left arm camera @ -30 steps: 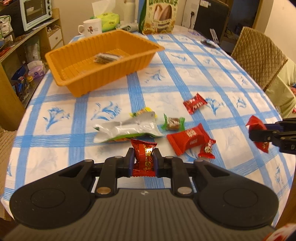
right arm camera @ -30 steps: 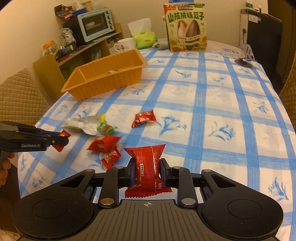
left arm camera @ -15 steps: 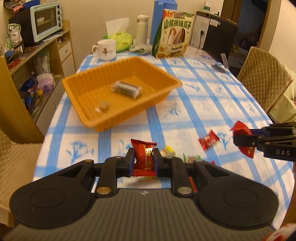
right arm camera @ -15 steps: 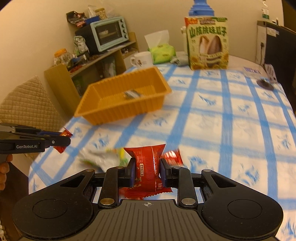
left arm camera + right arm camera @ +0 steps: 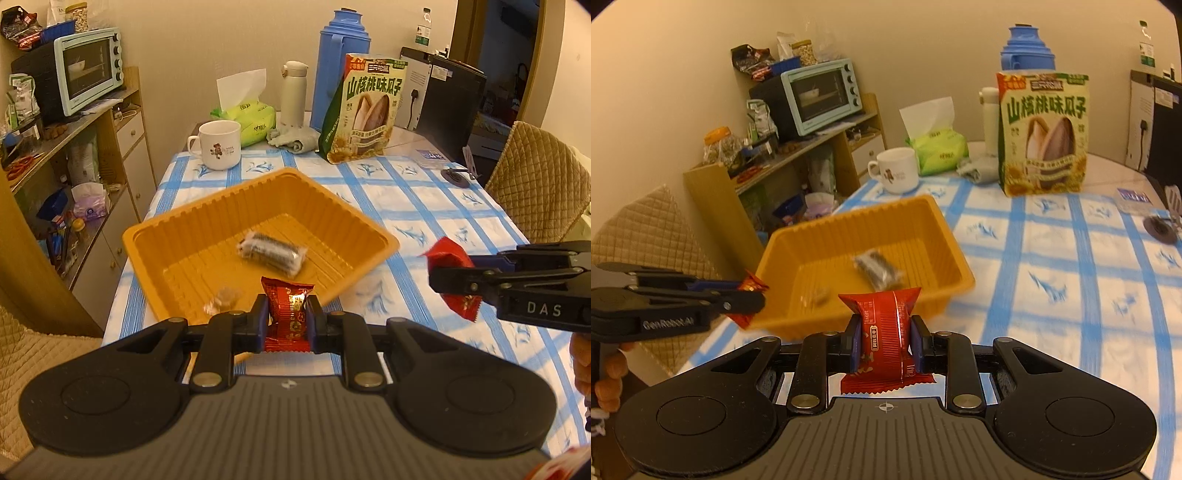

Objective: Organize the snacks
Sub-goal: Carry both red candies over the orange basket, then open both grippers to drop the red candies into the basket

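Note:
An orange basket [image 5: 373, 236] stands on the blue-checked tablecloth; it also shows in the right wrist view [image 5: 956, 258]. Inside lie a dark wrapped snack [image 5: 273, 253] and a small clear-wrapped candy [image 5: 223, 297]. My left gripper [image 5: 287, 319] is shut on a small red snack packet [image 5: 288, 314], held above the basket's near rim. My right gripper [image 5: 884, 341] is shut on a larger red snack packet [image 5: 884, 328], in front of the basket's near right corner. It shows from the side in the left wrist view [image 5: 450, 275].
At the table's far end stand a white mug [image 5: 218, 146], a green tissue pack [image 5: 247, 118], a white flask [image 5: 293, 92], a blue thermos [image 5: 340, 66] and a big seed bag [image 5: 364, 110]. A shelf with a toaster oven [image 5: 85, 68] is left. A padded chair [image 5: 539, 184] is right.
Both grippers rose and moved forward from the loose snacks toward the basket, each still holding its red packet. The basket now fills the view.

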Demonstrator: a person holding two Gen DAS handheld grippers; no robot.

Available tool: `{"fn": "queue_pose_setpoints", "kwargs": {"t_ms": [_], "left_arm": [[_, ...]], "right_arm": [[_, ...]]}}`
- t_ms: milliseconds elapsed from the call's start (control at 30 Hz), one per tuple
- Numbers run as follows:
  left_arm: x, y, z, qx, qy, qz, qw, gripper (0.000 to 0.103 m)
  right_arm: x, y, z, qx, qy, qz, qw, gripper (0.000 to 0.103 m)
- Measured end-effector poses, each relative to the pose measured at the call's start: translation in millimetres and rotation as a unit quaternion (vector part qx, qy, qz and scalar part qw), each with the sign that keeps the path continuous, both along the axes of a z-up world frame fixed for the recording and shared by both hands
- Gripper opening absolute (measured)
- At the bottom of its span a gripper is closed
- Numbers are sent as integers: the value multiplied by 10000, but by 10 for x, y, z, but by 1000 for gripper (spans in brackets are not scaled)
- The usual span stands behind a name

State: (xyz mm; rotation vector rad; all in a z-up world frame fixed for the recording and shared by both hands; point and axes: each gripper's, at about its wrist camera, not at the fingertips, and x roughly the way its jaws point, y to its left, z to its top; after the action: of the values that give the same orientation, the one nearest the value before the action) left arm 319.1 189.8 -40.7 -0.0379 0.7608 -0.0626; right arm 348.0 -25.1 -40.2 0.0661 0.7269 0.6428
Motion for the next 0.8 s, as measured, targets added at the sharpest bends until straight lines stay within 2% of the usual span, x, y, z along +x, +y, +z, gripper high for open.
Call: {"fn": "queue_pose_setpoints", "kwargs": {"t_ms": [367,800], "left_arm": [[575,84,-175,-27,191,2,9998,19],[1013,134,-492,-94,542,-34,9985,19]], "right_arm": [[552,296,-47,-40,50,-138,9999,27],[908,463,-228,-70,247,-321,9992,27]]}}
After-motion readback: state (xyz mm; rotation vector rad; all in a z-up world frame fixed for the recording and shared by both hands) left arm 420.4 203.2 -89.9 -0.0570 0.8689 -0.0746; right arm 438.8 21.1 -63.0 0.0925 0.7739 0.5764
